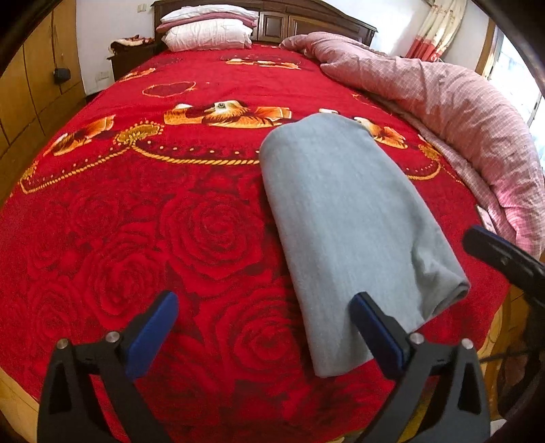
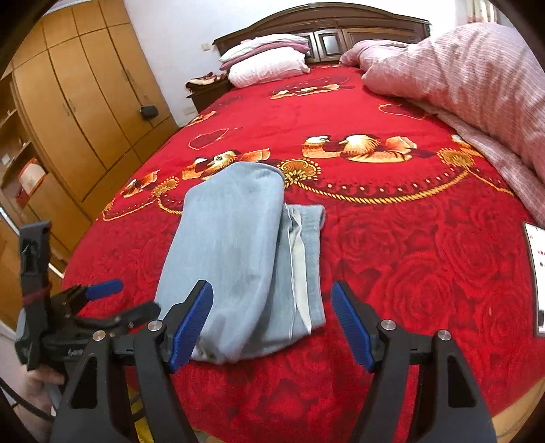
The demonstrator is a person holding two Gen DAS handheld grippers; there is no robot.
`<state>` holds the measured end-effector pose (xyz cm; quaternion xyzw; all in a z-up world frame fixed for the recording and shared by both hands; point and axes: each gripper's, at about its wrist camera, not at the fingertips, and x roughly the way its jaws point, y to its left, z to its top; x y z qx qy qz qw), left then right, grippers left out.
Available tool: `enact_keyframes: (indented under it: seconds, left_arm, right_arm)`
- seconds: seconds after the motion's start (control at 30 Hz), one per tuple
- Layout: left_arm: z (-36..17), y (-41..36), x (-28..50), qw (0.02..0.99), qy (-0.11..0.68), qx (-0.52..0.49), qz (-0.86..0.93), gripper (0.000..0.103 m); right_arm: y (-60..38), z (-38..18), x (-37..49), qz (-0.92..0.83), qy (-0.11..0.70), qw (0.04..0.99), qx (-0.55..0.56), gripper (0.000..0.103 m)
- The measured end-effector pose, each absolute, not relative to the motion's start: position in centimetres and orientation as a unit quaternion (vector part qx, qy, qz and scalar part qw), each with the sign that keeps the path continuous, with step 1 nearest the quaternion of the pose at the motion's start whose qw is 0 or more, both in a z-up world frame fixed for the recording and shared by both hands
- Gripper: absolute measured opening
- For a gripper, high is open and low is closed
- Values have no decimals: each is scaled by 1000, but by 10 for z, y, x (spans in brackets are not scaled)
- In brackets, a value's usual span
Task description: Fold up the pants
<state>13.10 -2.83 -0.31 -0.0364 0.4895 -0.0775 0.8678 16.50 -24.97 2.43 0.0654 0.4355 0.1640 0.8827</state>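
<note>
On red bedspread: grey pants folded flat, layered edges.

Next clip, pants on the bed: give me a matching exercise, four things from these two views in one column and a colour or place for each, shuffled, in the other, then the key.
Things:
1. pants
2. quilt
3. pillows
4. wardrobe

Descriptions:
A. stacked against the headboard
B. light blue, folded, lying near the foot of the red bedspread
C. tan wooden doors beside the bed
D. pink check, bunched along the bed's window side

Pairs: 1-B, 2-D, 3-A, 4-C
</note>
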Motion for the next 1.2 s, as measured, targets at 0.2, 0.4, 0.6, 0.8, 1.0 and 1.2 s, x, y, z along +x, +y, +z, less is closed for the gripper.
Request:
enact_keyframes:
  seconds: [0.2,0.4,0.6,0.8,1.0,1.2]
  left_arm:
    - [-6,-18,132,857,502,-86,-82,103]
    - [-7,-13,133,848,510,-112,-92,103]
    - [-10,-13,134,841,519,-116,-96,103]
    - [-10,-16,135,841,520,-114,-95,103]
    - [-2,-21,141,845,513,-112,-103,103]
    - [12,-31,151,856,494,-99,-121,103]
  right_arm:
    - [-237,15,188,180,453,871,57,74]
    - [-223,5,196,193,470,860,42,66]
    - [-212,3,196,206,472,857,25,59]
    - [-209,5,195,202,465,862,6,31]
    - [-223,20,189,221,442,869,31,11]
    - [-249,40,185,197,417,886,53,11]
